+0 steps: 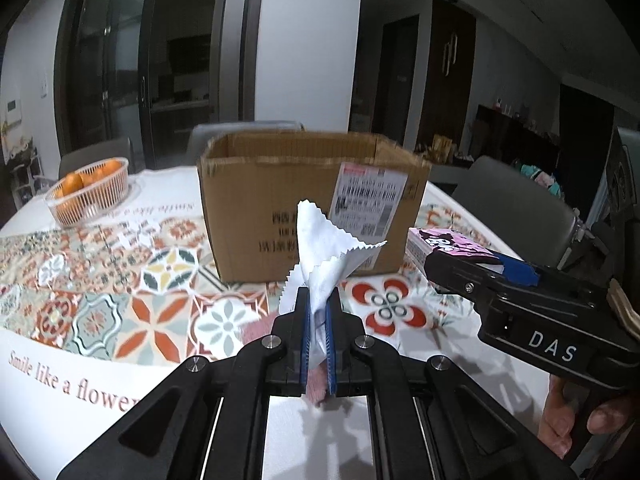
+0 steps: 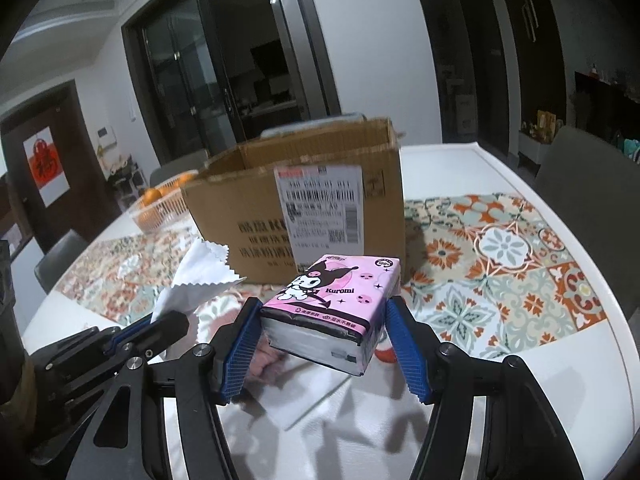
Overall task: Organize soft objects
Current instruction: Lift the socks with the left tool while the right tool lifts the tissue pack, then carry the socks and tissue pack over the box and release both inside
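Observation:
My left gripper (image 1: 318,300) is shut on a white cloth with zigzag edges (image 1: 326,252), held up above the table in front of an open cardboard box (image 1: 280,208). The cloth also shows in the right wrist view (image 2: 196,276), with the left gripper (image 2: 160,330) at lower left. My right gripper (image 2: 324,332) is shut on a pink Kuromi tissue pack (image 2: 332,304), held above the table just before the box (image 2: 300,200). The pack (image 1: 452,246) and right gripper (image 1: 480,272) show at the right in the left wrist view. A pink soft item (image 2: 272,362) lies below, partly hidden.
A basket of oranges (image 1: 90,192) stands at the far left of the table, behind the box in the right wrist view (image 2: 160,204). A patterned runner (image 1: 120,288) covers the white table (image 2: 520,380). Grey chairs (image 1: 516,208) stand around. A white sheet (image 2: 312,396) lies under the grippers.

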`<state>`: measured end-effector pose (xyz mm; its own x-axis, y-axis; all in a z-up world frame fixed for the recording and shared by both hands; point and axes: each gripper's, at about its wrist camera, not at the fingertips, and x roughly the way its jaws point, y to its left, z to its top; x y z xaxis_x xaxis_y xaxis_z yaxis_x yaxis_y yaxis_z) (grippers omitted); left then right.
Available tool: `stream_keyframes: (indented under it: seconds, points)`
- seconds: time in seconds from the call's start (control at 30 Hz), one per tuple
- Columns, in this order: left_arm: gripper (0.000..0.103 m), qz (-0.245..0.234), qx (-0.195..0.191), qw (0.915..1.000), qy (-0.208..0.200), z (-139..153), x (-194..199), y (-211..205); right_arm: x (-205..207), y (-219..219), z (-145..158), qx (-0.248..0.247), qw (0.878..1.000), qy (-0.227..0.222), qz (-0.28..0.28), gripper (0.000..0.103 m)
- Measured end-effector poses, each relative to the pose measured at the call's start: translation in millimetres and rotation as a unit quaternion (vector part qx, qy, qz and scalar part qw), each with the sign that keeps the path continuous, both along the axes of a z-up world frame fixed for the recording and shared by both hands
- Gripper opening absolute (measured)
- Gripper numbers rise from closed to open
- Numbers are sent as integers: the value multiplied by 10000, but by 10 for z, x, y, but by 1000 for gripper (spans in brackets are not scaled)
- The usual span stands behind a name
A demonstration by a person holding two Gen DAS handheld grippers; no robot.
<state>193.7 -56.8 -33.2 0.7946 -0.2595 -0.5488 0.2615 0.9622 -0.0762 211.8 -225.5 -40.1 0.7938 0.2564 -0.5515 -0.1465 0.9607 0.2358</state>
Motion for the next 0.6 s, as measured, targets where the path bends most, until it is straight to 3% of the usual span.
stream_keyframes:
  seconds: [0.6]
  points:
    - [9, 36, -90, 9949, -1003, 647, -37, 148, -174, 85, 705, 142, 9944, -1040, -147, 64]
